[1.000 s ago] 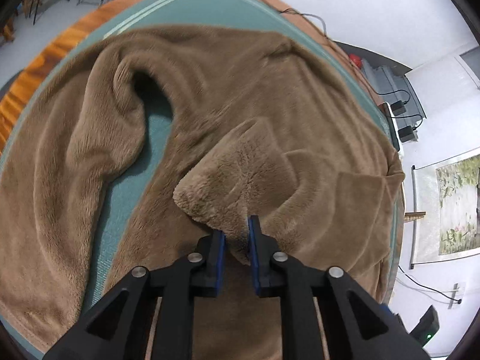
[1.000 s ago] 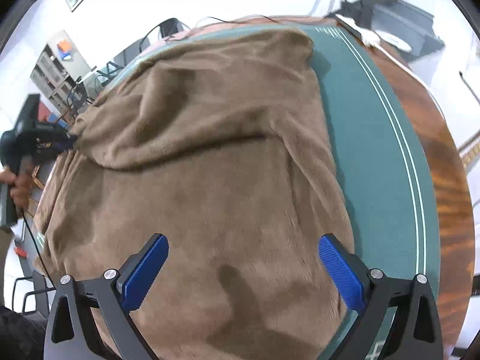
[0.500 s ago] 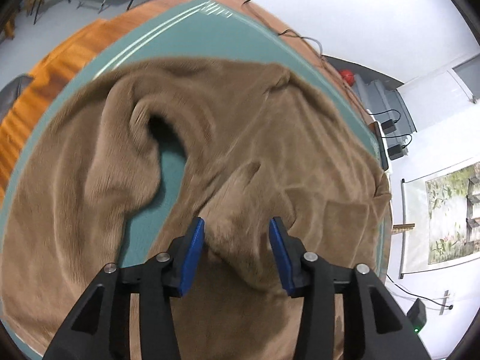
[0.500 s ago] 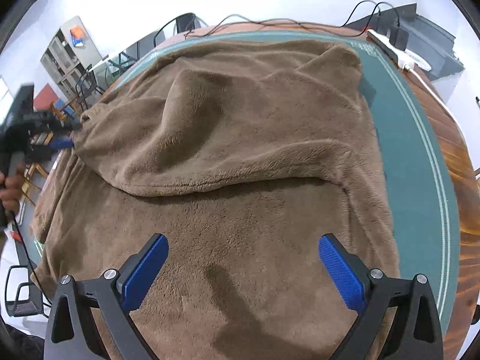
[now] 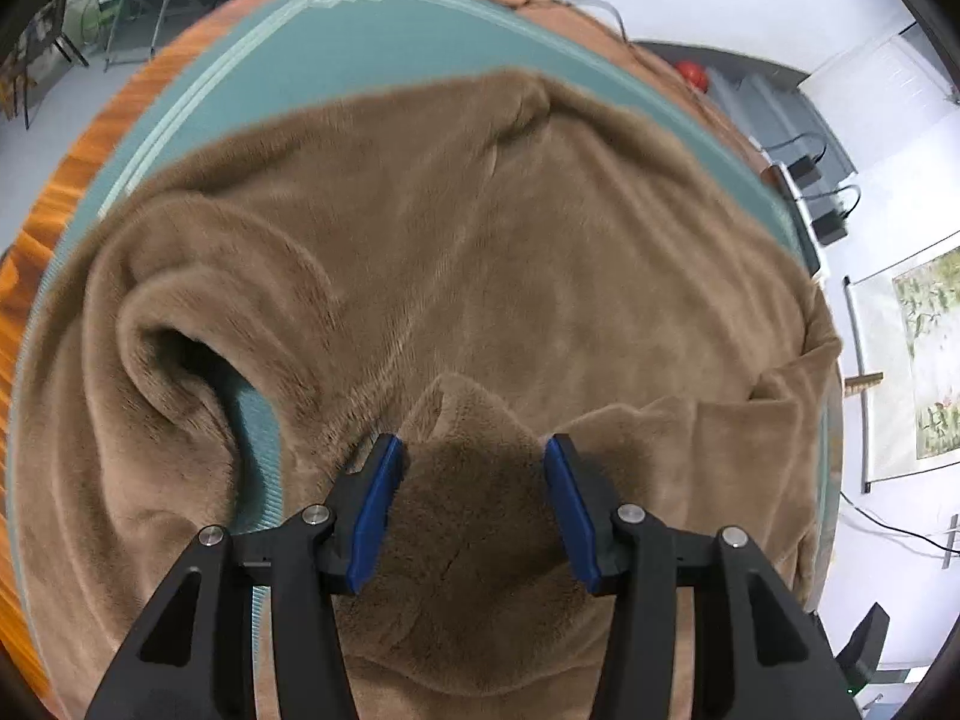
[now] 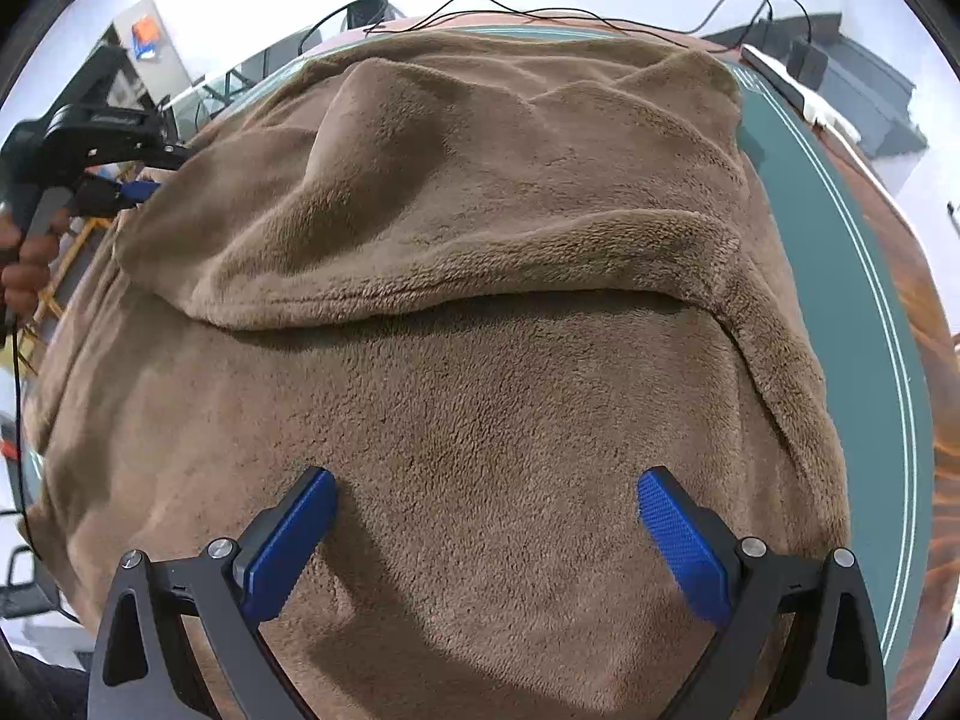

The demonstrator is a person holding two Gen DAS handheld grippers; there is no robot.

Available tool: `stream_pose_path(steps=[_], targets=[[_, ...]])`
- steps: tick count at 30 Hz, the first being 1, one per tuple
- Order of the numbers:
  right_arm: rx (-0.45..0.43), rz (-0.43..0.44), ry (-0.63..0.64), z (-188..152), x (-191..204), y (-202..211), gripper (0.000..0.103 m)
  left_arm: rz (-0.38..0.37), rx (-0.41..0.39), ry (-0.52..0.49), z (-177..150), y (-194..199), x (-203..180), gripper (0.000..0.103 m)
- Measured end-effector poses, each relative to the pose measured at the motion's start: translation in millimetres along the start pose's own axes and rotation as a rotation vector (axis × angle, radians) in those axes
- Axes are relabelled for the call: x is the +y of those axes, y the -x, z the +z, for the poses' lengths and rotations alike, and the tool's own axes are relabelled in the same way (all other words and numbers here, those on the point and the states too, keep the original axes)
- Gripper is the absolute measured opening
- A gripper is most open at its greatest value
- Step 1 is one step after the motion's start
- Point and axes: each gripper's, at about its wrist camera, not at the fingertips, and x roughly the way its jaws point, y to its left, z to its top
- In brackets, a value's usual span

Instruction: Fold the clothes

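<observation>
Left wrist view shows my left gripper [image 5: 471, 450] opening, its pads clear of the folded-over corner of the brown fleece garment [image 5: 480, 276] between them on the desk [image 5: 372, 30]; my right gripper [image 6: 486, 498] hovers spread wide above the fleece, so next I must pick a fresh edge.

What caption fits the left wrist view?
Left gripper opening over a raised fold of the brown fleece garment on the green mat.

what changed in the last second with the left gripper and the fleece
The left gripper let go of the fleece corner it was pinching; its jaws are opening and the corner lies loose between the fingers. The right gripper stayed wide open above the fleece, a little nearer.
</observation>
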Motion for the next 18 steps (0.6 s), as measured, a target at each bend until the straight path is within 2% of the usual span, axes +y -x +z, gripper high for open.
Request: stream_pose_path(steps=[4, 6, 10, 13, 18], targets=[[-0.038, 0.002, 0.000, -6.6, -1.9, 2.4, 0.103, 0.023, 0.003, -0.038, -4.4, 0.4, -7.2, 0.051], [-0.052, -0.009, 0.012, -9.8, -0.4, 2.6, 0.103, 0.021, -0.002, -0.041, -5.6, 4.4, -8.9, 0.032], [-0.047, -0.047, 0.044, -12.1, 4.7, 1.0, 0.103, 0.026, -0.059, -0.033, -10.0, 25.5, -11.8, 0.015], [-0.056, -0.039, 0.041, -14.7, 1.9, 3.1, 0.103, 0.022, -0.120, -0.040, -13.5, 50.9, -17.9, 0.014], [-0.102, -0.046, 0.056, -23.4, -0.5, 6.0, 0.103, -0.036, -0.187, -0.020, -10.2, 85.5, -28.7, 0.014]])
